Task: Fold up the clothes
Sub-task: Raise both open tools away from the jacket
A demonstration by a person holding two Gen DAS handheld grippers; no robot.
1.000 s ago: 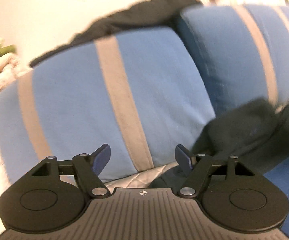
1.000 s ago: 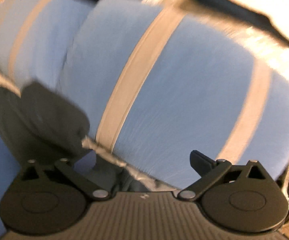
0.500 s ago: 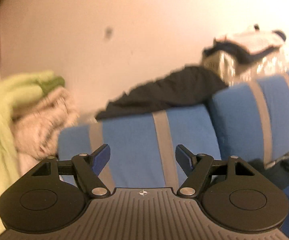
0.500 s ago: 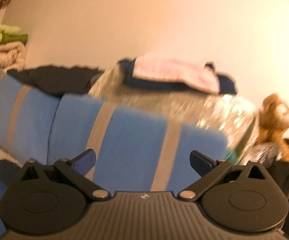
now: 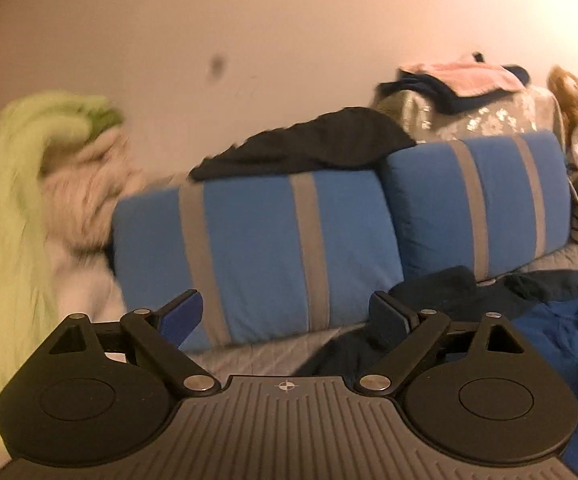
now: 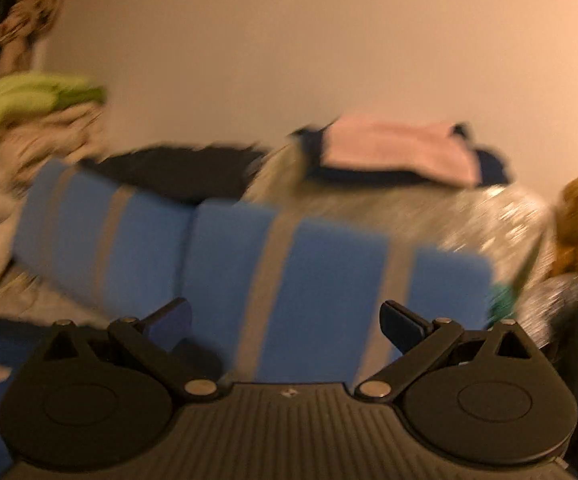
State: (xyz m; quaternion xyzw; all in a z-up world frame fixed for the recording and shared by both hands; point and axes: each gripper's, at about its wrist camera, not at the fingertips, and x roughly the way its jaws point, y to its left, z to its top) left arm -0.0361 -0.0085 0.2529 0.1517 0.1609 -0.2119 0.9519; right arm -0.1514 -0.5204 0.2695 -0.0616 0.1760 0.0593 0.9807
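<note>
Green blanket (image 5: 5, 184) heaped far left over cream throw (image 5: 85, 196). Blue cushions (image 5: 257, 248) with grey stripes mid-frame, black garment (image 5: 309, 144) draped on top. Left tool (image 5: 285, 316) jaws opening, nothing between. Right tool (image 6: 285, 320) jaws apart, empty. Dark clothes (image 5: 449, 288) and blue garment (image 5: 561, 328) lie on bed at right, near cushions.

No words, labels, brand names or numbers can be read in either view. The only mark is a small round crosshair sign (image 5: 287, 386) printed on the ribbed grey plate at the front of the left gripper's body; a like mark on the right one (image 6: 287, 392) is too blurred to make out.
</note>
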